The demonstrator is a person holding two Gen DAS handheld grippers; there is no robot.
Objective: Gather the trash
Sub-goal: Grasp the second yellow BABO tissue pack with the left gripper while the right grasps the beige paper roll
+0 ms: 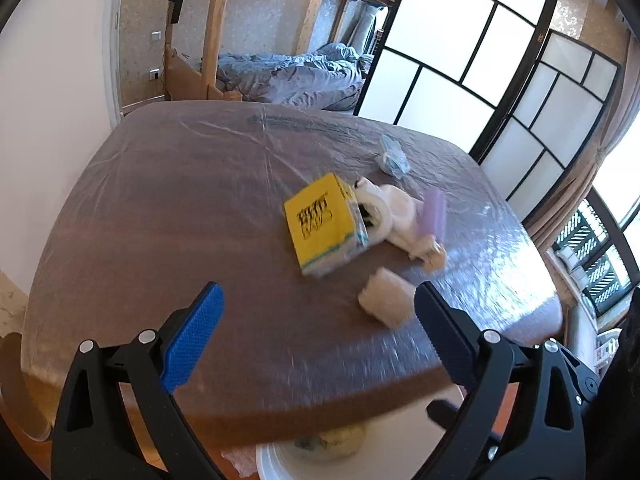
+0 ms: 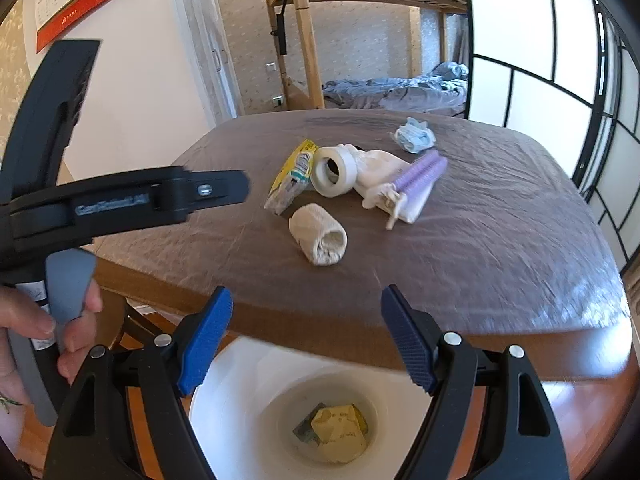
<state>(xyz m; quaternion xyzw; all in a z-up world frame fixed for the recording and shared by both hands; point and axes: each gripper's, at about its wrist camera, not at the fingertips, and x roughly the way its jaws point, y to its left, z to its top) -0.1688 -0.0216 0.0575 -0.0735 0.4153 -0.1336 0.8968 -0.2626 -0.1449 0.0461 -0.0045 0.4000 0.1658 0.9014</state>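
On the plastic-covered table [image 1: 168, 216] lie a yellow box [image 1: 320, 224], a white tape roll [image 1: 378, 216], a purple comb [image 1: 434, 210], a crumpled white wad [image 1: 386, 300] and a blue face mask [image 1: 394, 156]. My left gripper [image 1: 319, 292] hovers above the table's near edge, wide open and empty, with the wad just beyond its right finger. My right gripper [image 2: 307, 294] is open and empty too, over the white bin [image 2: 248, 368] below the table edge. Yellow crumpled trash [image 2: 340, 428] lies in the bin. The wad [image 2: 320, 236] sits nearest the edge.
A person's hand [image 2: 40, 320] holds the left tool at the left of the right wrist view. A wooden bunk bed [image 2: 304, 40] with blue bedding stands behind the table. Sliding panel doors [image 1: 460, 60] run along the right. The floor around the bin is wood.
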